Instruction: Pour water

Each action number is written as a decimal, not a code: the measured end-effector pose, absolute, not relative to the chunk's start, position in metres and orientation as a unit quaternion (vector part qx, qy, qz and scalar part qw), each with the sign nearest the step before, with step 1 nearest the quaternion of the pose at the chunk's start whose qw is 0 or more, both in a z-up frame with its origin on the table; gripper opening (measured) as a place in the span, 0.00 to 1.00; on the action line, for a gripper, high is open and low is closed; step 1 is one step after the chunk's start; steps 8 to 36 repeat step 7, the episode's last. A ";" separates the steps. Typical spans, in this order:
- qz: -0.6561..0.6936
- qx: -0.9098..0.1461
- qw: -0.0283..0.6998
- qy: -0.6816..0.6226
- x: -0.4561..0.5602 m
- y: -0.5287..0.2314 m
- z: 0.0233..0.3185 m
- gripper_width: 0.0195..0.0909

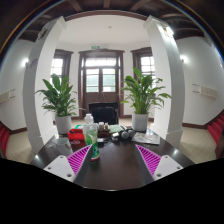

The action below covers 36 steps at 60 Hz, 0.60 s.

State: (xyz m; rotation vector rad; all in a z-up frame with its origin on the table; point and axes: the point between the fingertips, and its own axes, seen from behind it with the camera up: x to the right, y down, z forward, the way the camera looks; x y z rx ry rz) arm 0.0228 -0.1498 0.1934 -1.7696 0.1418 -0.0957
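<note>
We are viewing along the jaws (113, 160) at lower centre of the frame; they are standing wide open, gripping nothing, purple pads (79, 158) facing inward. Between and beyond them a dark desk (115, 165) is stretching away. Left of centre, just above the left pad, a clear bottle (89, 131) with a green cap or label is standing upright beside a red object (75, 134). We are noting small cluttered items (125, 133) at mid-frame, too small to identify. Two potted plants (60, 100) are flanking a fireplace (103, 112) in the centre background, under tall windows (101, 75).
</note>
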 end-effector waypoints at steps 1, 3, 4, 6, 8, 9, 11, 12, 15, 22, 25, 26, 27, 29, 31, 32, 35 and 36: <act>-0.043 -0.772 0.631 0.061 0.023 -0.150 0.194 0.92; -0.041 -0.771 0.632 0.060 0.022 -0.151 0.197 0.92; -0.039 -0.771 0.633 0.061 0.020 -0.150 0.196 0.92; -0.034 -0.773 0.631 0.062 0.019 -0.149 0.197 0.92; -0.032 -0.773 0.630 0.063 0.018 -0.149 0.197 0.92; -0.032 -0.773 0.630 0.063 0.018 -0.149 0.197 0.92; -0.032 -0.773 0.630 0.063 0.018 -0.149 0.197 0.92; -0.032 -0.773 0.630 0.063 0.018 -0.149 0.197 0.92; -0.032 -0.773 0.630 0.063 0.018 -0.149 0.197 0.92; -0.032 -0.773 0.630 0.063 0.018 -0.149 0.197 0.92; -0.032 -0.773 0.630 0.063 0.018 -0.149 0.197 0.92; -0.032 -0.773 0.630 0.063 0.018 -0.149 0.197 0.92; -0.032 -0.773 0.630 0.063 0.018 -0.149 0.197 0.92; -0.032 -0.773 0.630 0.063 0.018 -0.149 0.197 0.92; -0.032 -0.773 0.630 0.063 0.018 -0.149 0.197 0.92; -0.032 -0.773 0.630 0.063 0.018 -0.149 0.197 0.92; -0.032 -0.773 0.630 0.063 0.018 -0.149 0.197 0.92; -0.032 -0.773 0.630 0.063 0.018 -0.149 0.197 0.92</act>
